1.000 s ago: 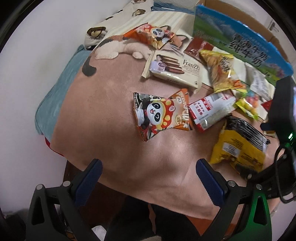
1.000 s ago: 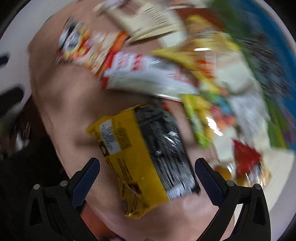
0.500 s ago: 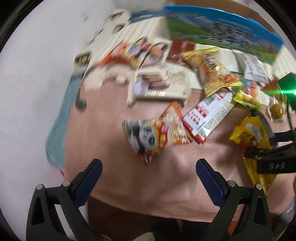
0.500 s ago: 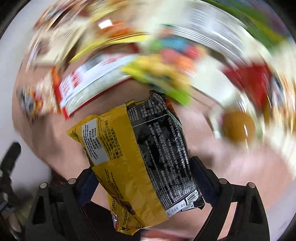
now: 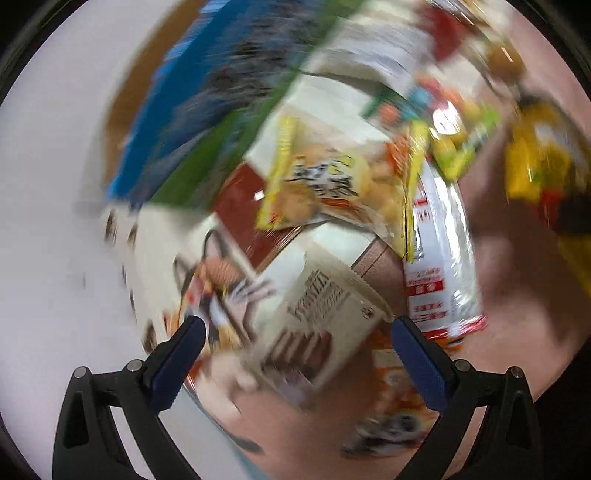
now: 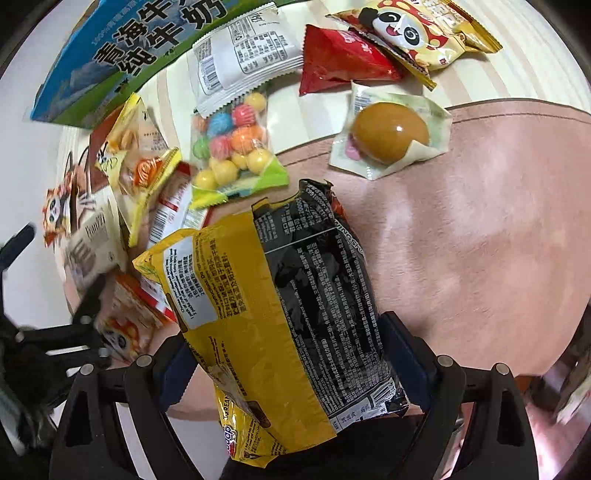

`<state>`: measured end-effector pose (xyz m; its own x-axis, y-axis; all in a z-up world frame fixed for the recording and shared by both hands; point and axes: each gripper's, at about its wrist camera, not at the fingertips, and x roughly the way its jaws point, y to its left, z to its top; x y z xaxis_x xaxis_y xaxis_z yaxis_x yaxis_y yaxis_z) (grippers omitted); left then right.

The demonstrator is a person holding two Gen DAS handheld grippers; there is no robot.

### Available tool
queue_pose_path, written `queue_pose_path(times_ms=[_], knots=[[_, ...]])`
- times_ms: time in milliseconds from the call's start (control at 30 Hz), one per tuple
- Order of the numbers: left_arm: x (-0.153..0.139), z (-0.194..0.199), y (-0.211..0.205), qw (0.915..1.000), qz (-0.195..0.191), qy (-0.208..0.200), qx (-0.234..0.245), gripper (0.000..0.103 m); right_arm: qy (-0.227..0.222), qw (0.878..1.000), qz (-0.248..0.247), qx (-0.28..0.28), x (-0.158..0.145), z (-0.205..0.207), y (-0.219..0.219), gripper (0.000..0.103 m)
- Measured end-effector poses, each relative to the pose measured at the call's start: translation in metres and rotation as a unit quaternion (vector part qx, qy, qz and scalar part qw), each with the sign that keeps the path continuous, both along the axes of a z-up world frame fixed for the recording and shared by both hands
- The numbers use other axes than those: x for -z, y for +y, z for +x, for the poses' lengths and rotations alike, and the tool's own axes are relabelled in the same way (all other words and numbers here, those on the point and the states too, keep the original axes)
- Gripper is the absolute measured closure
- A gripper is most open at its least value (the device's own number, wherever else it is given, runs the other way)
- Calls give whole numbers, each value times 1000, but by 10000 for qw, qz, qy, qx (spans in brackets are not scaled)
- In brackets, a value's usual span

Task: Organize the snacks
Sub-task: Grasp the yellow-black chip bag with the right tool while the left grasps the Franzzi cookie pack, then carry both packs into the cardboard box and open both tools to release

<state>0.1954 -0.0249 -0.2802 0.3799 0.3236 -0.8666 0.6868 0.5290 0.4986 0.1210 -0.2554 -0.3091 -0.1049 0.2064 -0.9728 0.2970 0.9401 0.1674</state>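
My right gripper (image 6: 291, 354) is shut on a yellow and black snack bag (image 6: 280, 306) and holds it above the pink cloth (image 6: 480, 229). Behind it lie a bag of coloured candy balls (image 6: 232, 147), a wrapped brown egg (image 6: 391, 133), a red pouch (image 6: 340, 62) and a panda snack bag (image 6: 417, 33). My left gripper (image 5: 295, 358) is open and empty, over a beige Franzzi biscuit box (image 5: 317, 321). The left wrist view is blurred; a yellow chips bag (image 5: 332, 184) and a red and white packet (image 5: 439, 266) lie beyond the box.
A blue and green milk carton box stands at the back (image 6: 140, 48), also seen in the left wrist view (image 5: 221, 99). The left gripper's arm shows at the left edge of the right wrist view (image 6: 48, 339). A white wall lies left (image 5: 55, 221).
My right gripper closed on the yellow and black bag and lifted it. My left gripper swung forward and right over the biscuit box, still open.
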Motion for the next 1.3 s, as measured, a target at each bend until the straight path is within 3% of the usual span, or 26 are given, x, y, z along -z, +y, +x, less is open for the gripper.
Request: queue_pose_path(times_ms=[133,233,333,400,467,533,667,767,900,1000,1167,1300], knots=[[29,15,4,9941,437,661,737,0,0,9997,-96,232,-22,8,7,10],[44,23,11,9900,559,940,891,0,-32,9993,-153,327,-32,4,9,10],[53,31,15,9887,445,1134,879,0,-10,9990,-207,390,-37,7,10,10],[52,36,18,9888,263,1215,825,7,1,9989,-246,409,-41,4,9,10],[50,42,22,9895,-43,1269,690,30,2,9987,-279,422,-49,-1,-11,10],[44,49,25,9894,-236,1331,530,42,28,9986,-313,420,-54,-3,-9,10],[37,59,37,9920,-399,1145,348,43,61,9984,-355,436,-61,-8,-9,10],[23,64,54,9930,-627,1000,-88,44,11,9985,-355,411,-70,-12,-12,10],[4,61,79,9854,-1146,881,-899,44,-163,9988,-264,374,-90,-14,-19,10],[-15,60,96,9677,-1632,844,-1726,44,-307,9990,-186,273,-102,-12,-20,10],[-58,56,120,9157,-2442,764,-3098,44,-553,9985,-18,14,-128,-12,-29,10],[-104,61,128,8845,-2957,480,-3577,44,-772,9968,117,-192,-151,1,-32,10]])
